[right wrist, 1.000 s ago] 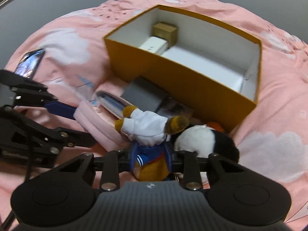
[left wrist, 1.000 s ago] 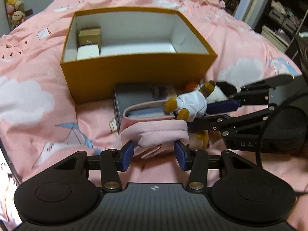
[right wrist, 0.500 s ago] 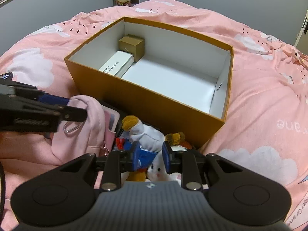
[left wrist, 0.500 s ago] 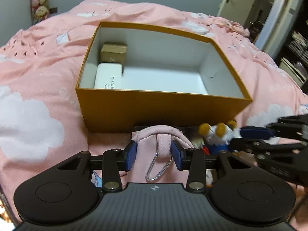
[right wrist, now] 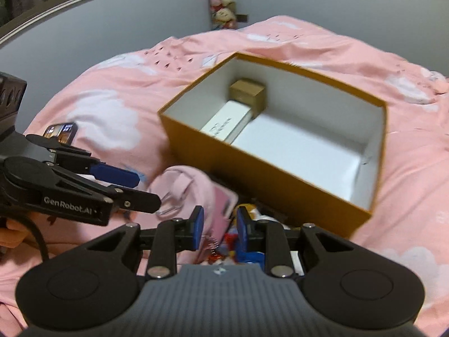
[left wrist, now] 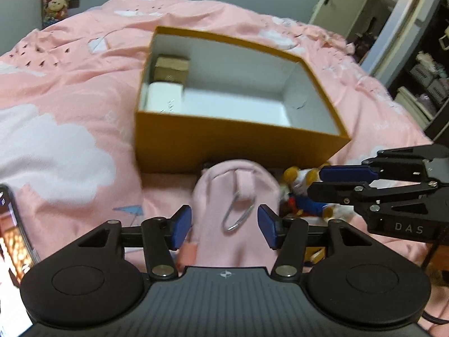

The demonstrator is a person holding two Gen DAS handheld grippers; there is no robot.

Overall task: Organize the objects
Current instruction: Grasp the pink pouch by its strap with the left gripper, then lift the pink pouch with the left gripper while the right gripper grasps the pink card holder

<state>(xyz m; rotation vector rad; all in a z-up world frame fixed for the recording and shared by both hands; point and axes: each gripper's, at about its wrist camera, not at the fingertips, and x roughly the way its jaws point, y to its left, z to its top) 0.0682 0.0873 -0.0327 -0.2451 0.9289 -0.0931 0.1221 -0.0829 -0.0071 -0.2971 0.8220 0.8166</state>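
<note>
Pouch (left wrist: 234, 210), pink fabric, soft, w/ strap loop and silver carabiner (left wrist: 238, 216) on its face, sits between the blue pads of the left gripper (left wrist: 224, 223). Jaws set wide; pads flank the pouch sides, contact looks light, can't confirm a firm pinch. Pouch long axis runs away from the gripper, toward the near wall of the orange box (left wrist: 238, 146), which lies straight ahead, just beyond the pouch top. Box open-topped, white inside; small brown carton (right wrist: 247, 94) and white carton (right wrist: 227, 125) in its far-left corner, rest of floor bare.

Right gripper (right wrist: 217, 224) beside it on the pouch's right, jaws narrowed, gap between pads small. Duck plush (left wrist: 301, 188) in blue-white outfit lies at its tips; blur, can't tell if it's clamped or just under the pads.

All on pink cloud-print bed quilt (left wrist: 70, 140). Phone (right wrist: 60, 133), screen lit, on quilt to the left.

Judgement: left is the nearer hand to the pouch; move ahead = lift up-and-forward over the box wall.
</note>
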